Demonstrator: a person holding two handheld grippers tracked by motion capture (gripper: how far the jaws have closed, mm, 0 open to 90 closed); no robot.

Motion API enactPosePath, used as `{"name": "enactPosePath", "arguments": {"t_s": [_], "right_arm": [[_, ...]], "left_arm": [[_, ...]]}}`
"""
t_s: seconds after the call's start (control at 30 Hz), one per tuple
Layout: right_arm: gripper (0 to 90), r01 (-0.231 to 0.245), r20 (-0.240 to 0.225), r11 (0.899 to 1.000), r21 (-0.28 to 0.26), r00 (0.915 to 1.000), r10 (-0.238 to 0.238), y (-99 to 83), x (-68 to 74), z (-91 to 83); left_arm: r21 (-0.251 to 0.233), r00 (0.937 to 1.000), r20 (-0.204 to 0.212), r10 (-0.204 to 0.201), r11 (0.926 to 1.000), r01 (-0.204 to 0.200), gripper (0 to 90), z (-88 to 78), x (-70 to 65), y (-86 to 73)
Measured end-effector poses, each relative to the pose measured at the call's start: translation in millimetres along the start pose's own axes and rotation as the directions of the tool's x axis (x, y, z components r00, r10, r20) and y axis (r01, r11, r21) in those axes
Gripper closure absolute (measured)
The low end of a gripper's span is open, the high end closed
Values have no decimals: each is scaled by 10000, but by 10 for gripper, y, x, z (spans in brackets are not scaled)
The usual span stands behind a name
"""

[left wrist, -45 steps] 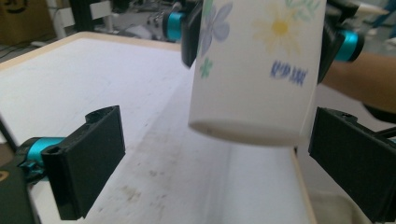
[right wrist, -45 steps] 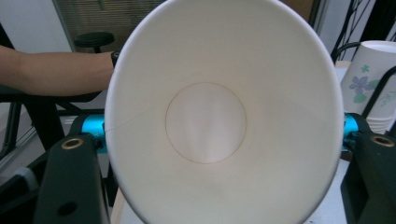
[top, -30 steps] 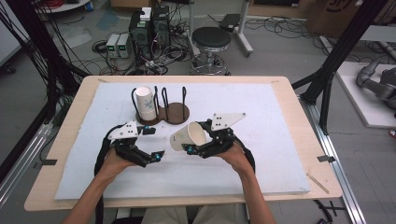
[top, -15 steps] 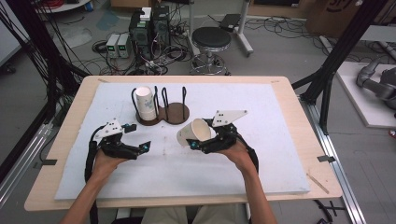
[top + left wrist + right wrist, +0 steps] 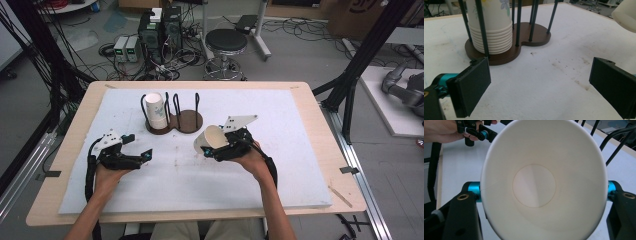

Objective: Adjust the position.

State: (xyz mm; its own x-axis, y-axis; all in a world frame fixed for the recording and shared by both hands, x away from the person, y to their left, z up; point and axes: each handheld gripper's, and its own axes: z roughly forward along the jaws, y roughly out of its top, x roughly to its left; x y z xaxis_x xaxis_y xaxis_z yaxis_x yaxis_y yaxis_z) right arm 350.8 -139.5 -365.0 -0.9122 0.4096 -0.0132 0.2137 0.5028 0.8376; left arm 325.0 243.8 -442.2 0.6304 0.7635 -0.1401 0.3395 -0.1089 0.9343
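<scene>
My right tongs (image 5: 216,148) are clenched on a paper cup (image 5: 210,140), held tilted above the bench (image 5: 300,150), its mouth facing back at me. My left tongs (image 5: 142,157) hang released and empty, well apart from it. Too hard a squeeze could crumple the thin wall; a careless swing might knock the cup holder (image 5: 172,120) and its stack of cups (image 5: 155,110).

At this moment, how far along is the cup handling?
Done: a stack of cups sits in one bay of the wire cup holder. In hand: the right gripper clamps a single paper cup, tilted, mouth toward its camera. The left gripper is open. Left: the cup is not set down anywhere yet.
</scene>
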Motion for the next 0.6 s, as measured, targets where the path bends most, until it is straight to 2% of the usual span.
{"name": "enactPosePath", "arguments": {"t_s": [0.23, 0.43, 0.6], "right_arm": [[297, -38, 360, 9983, 579, 9993, 17, 6, -18, 23], [305, -188, 827, 9899, 1403, 9965, 72, 22, -28, 39], [302, -208, 828, 9856, 1681, 9965, 69, 34, -27, 61]], "left_arm": [[-242, 9996, -233, -177, 9996, 171, 37, -28, 51, -80], [-289, 9984, -488, -302, 9992, 288, 37, -51, 77, -124], [-319, 9969, -710, -333, 9990, 311, 37, -71, 105, -155]]}}
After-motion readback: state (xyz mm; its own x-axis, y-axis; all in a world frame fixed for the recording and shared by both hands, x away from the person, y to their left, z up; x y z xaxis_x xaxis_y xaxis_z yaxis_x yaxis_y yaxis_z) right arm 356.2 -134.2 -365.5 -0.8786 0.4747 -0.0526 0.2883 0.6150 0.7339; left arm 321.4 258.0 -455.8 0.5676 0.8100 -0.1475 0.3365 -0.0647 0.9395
